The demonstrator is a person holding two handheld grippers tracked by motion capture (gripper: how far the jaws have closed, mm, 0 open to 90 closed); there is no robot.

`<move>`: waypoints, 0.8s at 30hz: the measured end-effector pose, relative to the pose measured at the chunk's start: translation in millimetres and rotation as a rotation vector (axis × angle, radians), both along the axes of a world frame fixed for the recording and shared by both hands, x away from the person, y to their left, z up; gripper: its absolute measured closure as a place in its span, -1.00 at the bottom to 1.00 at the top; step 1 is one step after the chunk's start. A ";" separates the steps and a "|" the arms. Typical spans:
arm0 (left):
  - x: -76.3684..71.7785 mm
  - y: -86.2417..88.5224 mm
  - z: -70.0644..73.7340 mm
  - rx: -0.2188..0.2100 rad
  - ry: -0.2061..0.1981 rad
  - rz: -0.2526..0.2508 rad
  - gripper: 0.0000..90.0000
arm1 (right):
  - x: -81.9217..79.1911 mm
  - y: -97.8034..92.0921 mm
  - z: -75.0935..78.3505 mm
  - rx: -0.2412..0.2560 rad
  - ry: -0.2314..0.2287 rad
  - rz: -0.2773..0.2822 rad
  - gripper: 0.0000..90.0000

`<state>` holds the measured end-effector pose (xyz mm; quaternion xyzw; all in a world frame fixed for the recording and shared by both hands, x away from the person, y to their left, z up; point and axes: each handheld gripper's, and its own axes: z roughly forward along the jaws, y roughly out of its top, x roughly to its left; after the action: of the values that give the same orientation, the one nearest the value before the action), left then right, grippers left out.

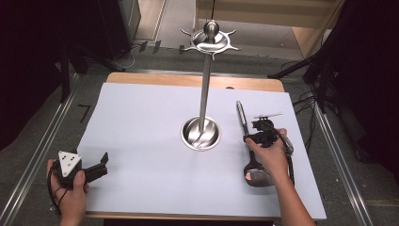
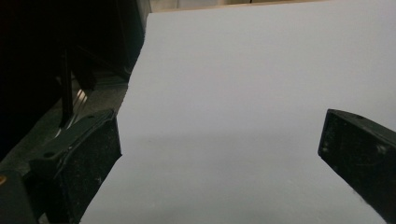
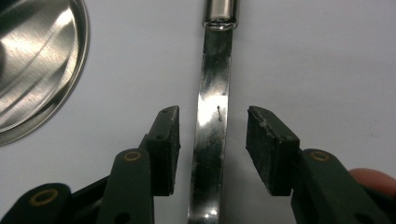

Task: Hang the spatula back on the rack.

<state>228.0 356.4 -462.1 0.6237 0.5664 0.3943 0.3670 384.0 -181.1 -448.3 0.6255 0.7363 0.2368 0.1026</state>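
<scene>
Straddling the ladle's [image 3: 211, 135] flat handle, the right gripper [image 3: 213, 140] is held apart, unclamped; the left gripper [image 2: 219, 154] is kept wide apart near the worktop's [image 1: 141, 141] left edge.

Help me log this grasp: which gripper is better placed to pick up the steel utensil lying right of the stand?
The right gripper. Its open fingers straddle the utensil's flat handle, one each side, not yet touching. The left gripper sits open at the table's near left corner, beyond the stand.

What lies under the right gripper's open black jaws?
The flat shiny metal shaft of a ladle lies on the white table sheet, between the right gripper jaws; the person's hand covers part of its bowl.
</scene>
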 end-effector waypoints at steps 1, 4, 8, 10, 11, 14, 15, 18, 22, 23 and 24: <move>0.0 0.0 0.0 0.000 0.000 0.000 -1.00 | 0.8 1.4 -1.0 -0.010 0.004 0.003 0.30; 0.1 0.0 0.0 -0.001 0.000 -0.001 -1.00 | 2.7 4.7 -3.6 -0.035 0.015 -0.004 0.35; 0.1 0.1 0.0 -0.001 0.000 -0.002 -1.00 | 4.2 7.6 -5.9 -0.049 0.033 -0.004 0.39; 0.1 0.1 0.0 -0.001 0.000 -0.002 -1.00 | 5.4 8.4 -5.7 -0.067 0.037 -0.014 0.49; 0.1 0.0 0.0 -0.001 0.001 -0.002 -1.00 | 5.9 8.5 -5.6 -0.069 0.040 -0.015 0.50; 0.1 -0.2 0.0 0.000 0.001 -0.003 -1.00 | 9.4 9.1 -4.5 -0.075 0.067 -0.016 0.54; 0.1 -0.1 0.0 0.000 0.002 -0.003 -1.00 | 10.6 9.3 -4.0 -0.074 0.079 -0.020 0.53; 0.1 0.1 0.0 -0.003 0.000 -0.003 -1.00 | 13.3 12.8 -2.8 -0.074 0.103 -0.020 0.40; 0.2 0.0 0.0 0.000 0.003 -0.004 -1.00 | 15.6 17.5 -2.0 -0.112 0.118 -0.023 0.44; 0.2 -0.1 0.0 0.001 0.002 -0.004 -1.00 | 16.7 17.8 -1.6 -0.112 0.127 -0.025 0.46; 0.2 -0.1 0.0 0.001 0.002 -0.004 -1.00 | 16.7 17.8 -1.6 -0.112 0.127 -0.025 0.46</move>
<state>228.3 356.3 -462.1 0.6254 0.5654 0.3931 0.3671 400.6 -163.2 -449.9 0.6417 0.7456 0.1538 0.0932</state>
